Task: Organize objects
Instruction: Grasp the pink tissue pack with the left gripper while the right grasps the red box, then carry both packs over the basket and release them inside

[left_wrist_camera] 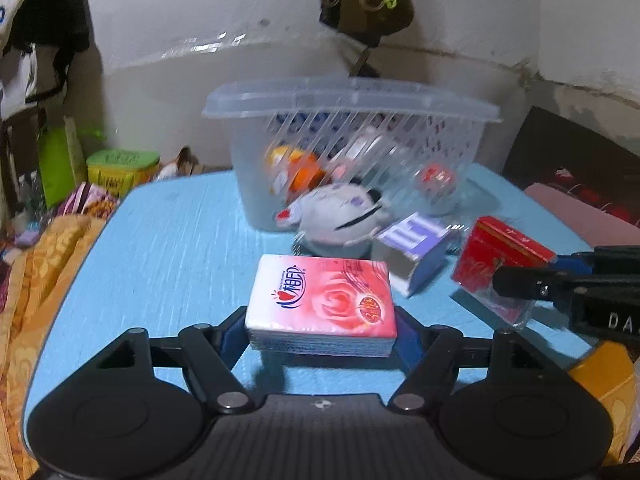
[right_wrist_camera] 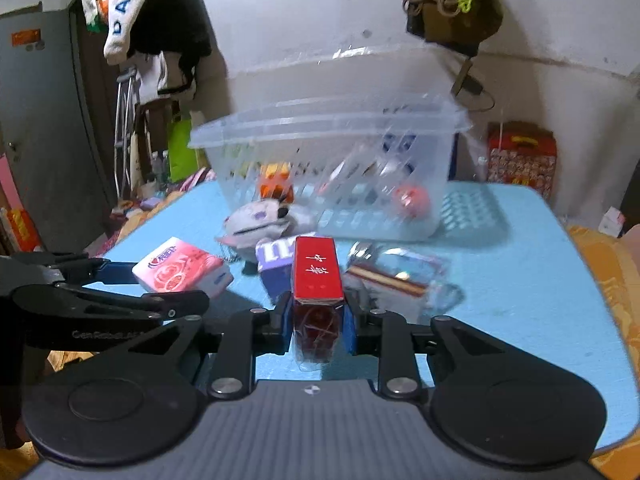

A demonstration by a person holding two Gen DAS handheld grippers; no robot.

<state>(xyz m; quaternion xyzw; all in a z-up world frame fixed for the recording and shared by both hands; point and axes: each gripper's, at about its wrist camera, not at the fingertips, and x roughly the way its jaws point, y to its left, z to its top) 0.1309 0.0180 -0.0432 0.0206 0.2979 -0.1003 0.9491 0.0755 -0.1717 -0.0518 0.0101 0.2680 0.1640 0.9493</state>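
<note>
While both loads hang above the table [left_wrist_camera: 168, 240], worth keeping each grip square. Left gripper [left_wrist_camera: 320, 328]: closed on the tissue pack [left_wrist_camera: 324, 300], held flat by its short ends. Right gripper [right_wrist_camera: 318, 320]: closed on the red box [right_wrist_camera: 318, 276], pinched low, so prone to pivot. Beyond, loose: purple box [left_wrist_camera: 412, 248], plush [left_wrist_camera: 340, 212], wrapped packet [right_wrist_camera: 400, 280]. Farthest: basket [left_wrist_camera: 352, 100], partly filled. Advisable to lift clear of the rim, enter one load at a time, release low inside.
</note>
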